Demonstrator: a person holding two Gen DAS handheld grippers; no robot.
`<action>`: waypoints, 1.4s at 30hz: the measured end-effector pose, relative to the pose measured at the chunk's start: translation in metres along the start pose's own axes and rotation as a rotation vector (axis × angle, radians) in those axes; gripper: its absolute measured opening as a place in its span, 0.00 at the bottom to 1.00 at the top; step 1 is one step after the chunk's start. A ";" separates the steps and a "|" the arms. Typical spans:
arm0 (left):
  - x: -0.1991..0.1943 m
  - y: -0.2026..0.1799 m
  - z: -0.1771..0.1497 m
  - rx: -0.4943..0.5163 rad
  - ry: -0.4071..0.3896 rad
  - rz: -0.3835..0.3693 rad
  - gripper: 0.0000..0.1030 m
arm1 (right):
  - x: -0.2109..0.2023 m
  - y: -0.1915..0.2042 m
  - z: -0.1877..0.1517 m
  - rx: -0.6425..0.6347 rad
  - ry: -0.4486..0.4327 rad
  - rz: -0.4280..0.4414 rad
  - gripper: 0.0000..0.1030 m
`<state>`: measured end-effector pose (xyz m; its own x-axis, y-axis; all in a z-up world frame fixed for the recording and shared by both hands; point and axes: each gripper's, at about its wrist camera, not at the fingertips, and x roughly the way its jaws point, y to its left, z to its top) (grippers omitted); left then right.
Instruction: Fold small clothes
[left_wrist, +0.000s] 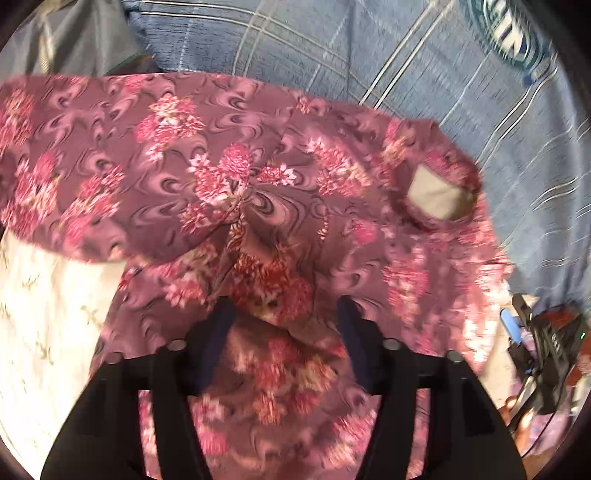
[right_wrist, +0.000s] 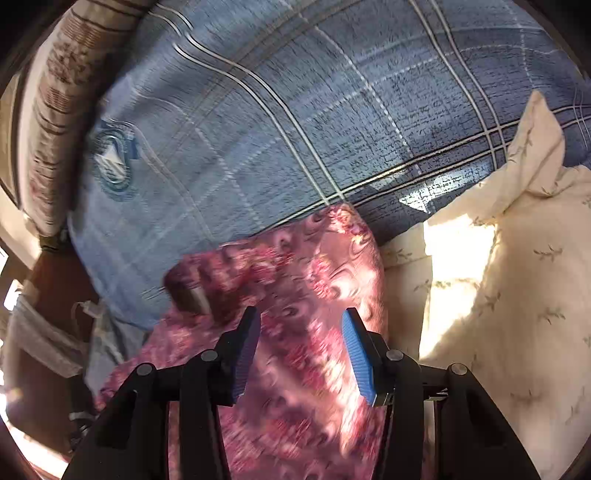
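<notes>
A small pink and maroon floral garment (left_wrist: 229, 177) lies spread on a blue checked bedcover (left_wrist: 332, 48). Its collar with a beige label (left_wrist: 436, 195) shows at the right. My left gripper (left_wrist: 286, 310) is open, just above the garment's bunched middle, with nothing between its fingers. In the right wrist view the same garment (right_wrist: 295, 280) lies under my right gripper (right_wrist: 299, 325), which is open and empty, with blue pads (right_wrist: 354, 350) apart. The right gripper also shows at the lower right edge of the left wrist view (left_wrist: 535, 343).
A cream sheet with a small leaf print (right_wrist: 517, 295) lies to the right of the garment and shows at the left in the left wrist view (left_wrist: 40, 325). A striped brown and cream cushion (right_wrist: 51, 122) sits at the far left. The bedcover (right_wrist: 295, 110) stretches beyond.
</notes>
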<state>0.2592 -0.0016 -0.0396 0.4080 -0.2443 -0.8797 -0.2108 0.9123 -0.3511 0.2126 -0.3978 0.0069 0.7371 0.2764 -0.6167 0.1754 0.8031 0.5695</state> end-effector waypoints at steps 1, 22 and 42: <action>0.014 0.001 0.003 0.004 0.021 0.060 0.60 | 0.018 -0.008 0.000 0.012 0.036 -0.057 0.43; -0.120 0.154 -0.080 -0.109 0.004 -0.014 0.67 | -0.061 -0.004 -0.099 -0.016 0.182 0.004 0.41; -0.167 0.285 -0.046 -0.569 -0.220 -0.131 0.68 | 0.024 0.255 -0.224 -0.538 0.403 0.145 0.51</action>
<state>0.0898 0.2843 -0.0075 0.6233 -0.2135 -0.7523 -0.5618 0.5468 -0.6207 0.1290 -0.0684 0.0152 0.4102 0.4921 -0.7678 -0.3317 0.8647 0.3771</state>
